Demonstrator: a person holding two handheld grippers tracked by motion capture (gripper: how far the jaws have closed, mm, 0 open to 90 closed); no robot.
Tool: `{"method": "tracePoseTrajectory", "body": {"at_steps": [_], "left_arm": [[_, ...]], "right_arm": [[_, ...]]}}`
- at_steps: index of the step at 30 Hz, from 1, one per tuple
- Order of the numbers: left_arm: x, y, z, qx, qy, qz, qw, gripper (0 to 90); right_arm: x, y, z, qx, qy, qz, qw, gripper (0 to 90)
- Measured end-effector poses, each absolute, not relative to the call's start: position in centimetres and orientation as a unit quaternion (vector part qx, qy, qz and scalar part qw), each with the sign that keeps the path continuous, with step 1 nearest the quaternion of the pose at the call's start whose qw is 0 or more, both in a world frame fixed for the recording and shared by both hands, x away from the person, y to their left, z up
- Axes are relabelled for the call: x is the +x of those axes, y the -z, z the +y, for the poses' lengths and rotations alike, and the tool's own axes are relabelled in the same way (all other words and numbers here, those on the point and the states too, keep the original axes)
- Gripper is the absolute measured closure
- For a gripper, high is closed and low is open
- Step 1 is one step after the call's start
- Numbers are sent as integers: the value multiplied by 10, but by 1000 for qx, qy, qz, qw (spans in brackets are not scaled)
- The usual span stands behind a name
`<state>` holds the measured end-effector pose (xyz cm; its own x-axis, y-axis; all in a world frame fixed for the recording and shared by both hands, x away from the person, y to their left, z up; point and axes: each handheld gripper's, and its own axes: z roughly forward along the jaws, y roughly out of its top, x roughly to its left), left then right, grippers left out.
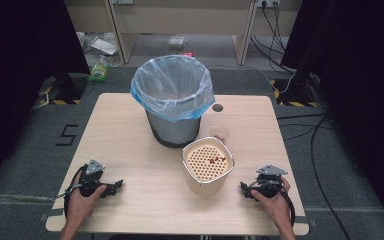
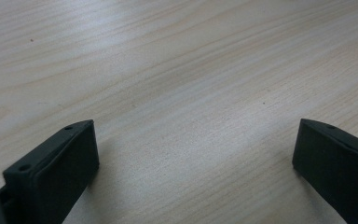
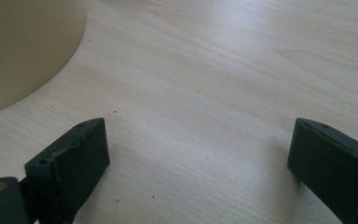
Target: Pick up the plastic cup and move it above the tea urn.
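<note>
R gripper [image 1: 244,189] is rested on the table [image 1: 130,140] near the front-right edge, jaws spread wide, nothing between them. In the right gripper view, bare wood is seen between the jaws and the cream wall of the pot [image 3: 23,46] is seen just beside, to the upper left. L gripper [image 1: 116,186] is parked at front-left, well apart from everything, also wide open and empty.

The pot [image 1: 207,167] is stood upright at centre-right of the table, just in front of the bin [image 1: 172,100]. A perforated insert with a few reddish bits on it is seated in its top. Its long axis is judged vertical, mouth pointing up. It is likely light, stiff, smooth-walled, so prob. a bit slippery. The body looks too broad for a side pinch, so the rim is judged the best hold: one jaw inside, one outside. It should be kept level or the bits will spill. The bin is lined w/ a thin blue bag, soft and easily snagged.
</note>
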<state>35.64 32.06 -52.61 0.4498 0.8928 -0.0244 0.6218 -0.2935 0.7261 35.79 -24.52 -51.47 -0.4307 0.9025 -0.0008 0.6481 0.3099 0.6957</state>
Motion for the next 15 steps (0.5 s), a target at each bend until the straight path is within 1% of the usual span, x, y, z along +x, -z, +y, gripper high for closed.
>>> {"method": "tracePoseTrajectory", "body": {"at_steps": [1,2,3,4,6,7,12,13,15], "left_arm": [[356,526,321,780,-198,486,342,0],[356,526,321,780,-198,486,342,0],[356,526,321,780,-198,486,342,0],[356,526,321,780,-198,486,342,0],[356,526,321,779,-198,486,343,0],[356,526,321,779,-198,486,343,0],[356,526,321,779,-198,486,343,0],[356,526,321,780,-198,486,343,0],[356,526,321,780,-198,486,342,0]], "right_arm": [[358,514,-246,489,-317,787,201,105],[358,513,-246,492,-318,786,199,165],[360,511,-247,493,-322,783,203,201],[359,510,-246,504,-328,775,196,179],[361,506,-247,505,-337,772,191,181],[361,503,-247,499,-340,772,196,196],[365,490,-243,492,-345,774,200,206],[368,483,-241,488,-347,775,203,234],[372,477,-240,487,-349,775,203,241]]}}
